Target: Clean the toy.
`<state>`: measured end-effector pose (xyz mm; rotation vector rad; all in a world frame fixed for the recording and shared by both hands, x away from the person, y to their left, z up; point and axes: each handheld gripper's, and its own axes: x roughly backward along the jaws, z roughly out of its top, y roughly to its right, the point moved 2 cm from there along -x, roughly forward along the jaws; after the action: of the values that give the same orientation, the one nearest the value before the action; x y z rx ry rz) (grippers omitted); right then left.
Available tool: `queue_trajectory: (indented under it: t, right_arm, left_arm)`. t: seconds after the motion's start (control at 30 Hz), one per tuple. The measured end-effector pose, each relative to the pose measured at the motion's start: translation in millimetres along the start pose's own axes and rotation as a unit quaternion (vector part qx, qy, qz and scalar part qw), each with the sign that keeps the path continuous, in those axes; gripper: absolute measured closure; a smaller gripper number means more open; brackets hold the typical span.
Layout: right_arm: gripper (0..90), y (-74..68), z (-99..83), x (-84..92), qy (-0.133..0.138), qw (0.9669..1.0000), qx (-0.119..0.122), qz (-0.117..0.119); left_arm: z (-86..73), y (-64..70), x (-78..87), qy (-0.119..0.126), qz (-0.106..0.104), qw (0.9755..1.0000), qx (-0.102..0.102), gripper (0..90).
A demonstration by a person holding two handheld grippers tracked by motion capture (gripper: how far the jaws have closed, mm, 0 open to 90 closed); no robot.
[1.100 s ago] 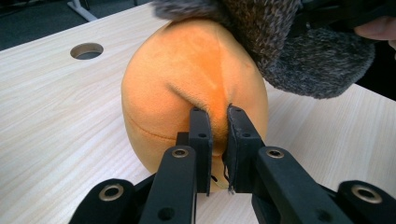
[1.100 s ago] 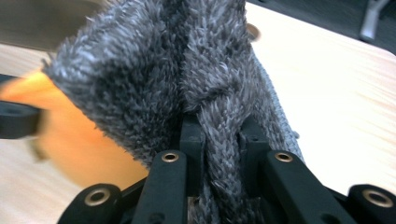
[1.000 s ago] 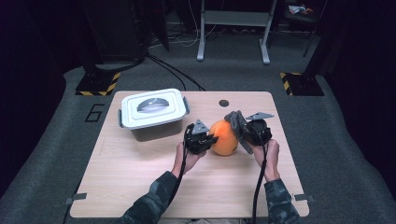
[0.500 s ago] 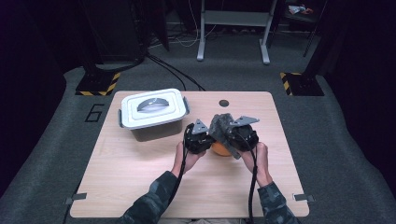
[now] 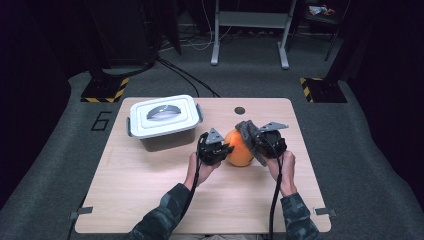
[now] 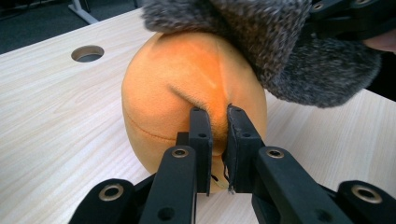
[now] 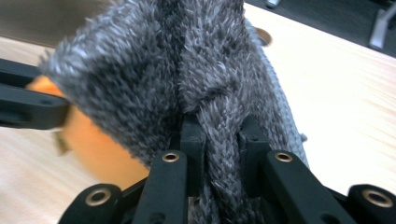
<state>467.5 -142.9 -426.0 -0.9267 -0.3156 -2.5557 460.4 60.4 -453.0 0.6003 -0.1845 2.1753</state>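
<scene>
We see the left claw (image 5: 226, 149) clamped on a pinch of fabric on the orange plush ball (image 5: 239, 149) — soft, short-pile, round, with a stitched seam. The ball sits mid-worktop (image 5: 150, 200), between the two claws. The right claw (image 5: 250, 134) is clamped on a grey fuzzy cloth (image 5: 245, 131) — thick knitted, shaggy texture — draped against the ball's top. In the left claw view the cloth (image 6: 299, 56) overlaps the upper right of the ball (image 6: 177, 93). The worktop is pale wood grain with a round cable hole (image 5: 239, 110). A white lidded plastic box (image 5: 162, 120) stands to the left, apart from the ball.
</scene>
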Motion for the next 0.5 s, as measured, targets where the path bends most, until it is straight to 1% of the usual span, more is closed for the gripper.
queue_trajectory:
  t: [0.17,0.23,0.33,0.4,0.47,0.5]
  right_arm:
    - [76.5,10.3,-4.9,-4.9,-0.010,0.9998,-0.010,-0.010]
    - [76.5,13.2,-6.8,-6.1,-0.017,0.9996,-0.018,-0.015]
    - [76.4,16.8,-9.3,-8.4,-0.018,0.9994,-0.025,-0.017]
    - [76.3,18.4,-10.6,-8.4,-0.021,0.9994,-0.026,-0.014]
    - [76.2,18.6,-10.4,-7.3,-0.016,0.9994,-0.029,-0.012]
    - [76.2,18.3,-9.8,-5.8,-0.014,0.9996,-0.024,-0.011]
  left_arm:
    - [-0.1,-0.6,0.2,0.000,0.001,1.0000,0.000,82.0]
    - [-0.3,-1.2,0.5,-0.001,0.002,1.0000,0.000,82.0]
    - [-0.8,-1.4,0.7,0.000,0.003,1.0000,0.002,82.0]
    - [-1.1,-1.8,0.9,0.001,0.004,1.0000,0.004,82.0]
    - [-1.3,-2.5,1.1,0.000,0.003,1.0000,0.003,82.0]
    - [-1.3,-2.7,1.1,0.000,0.003,1.0000,0.003,82.0]
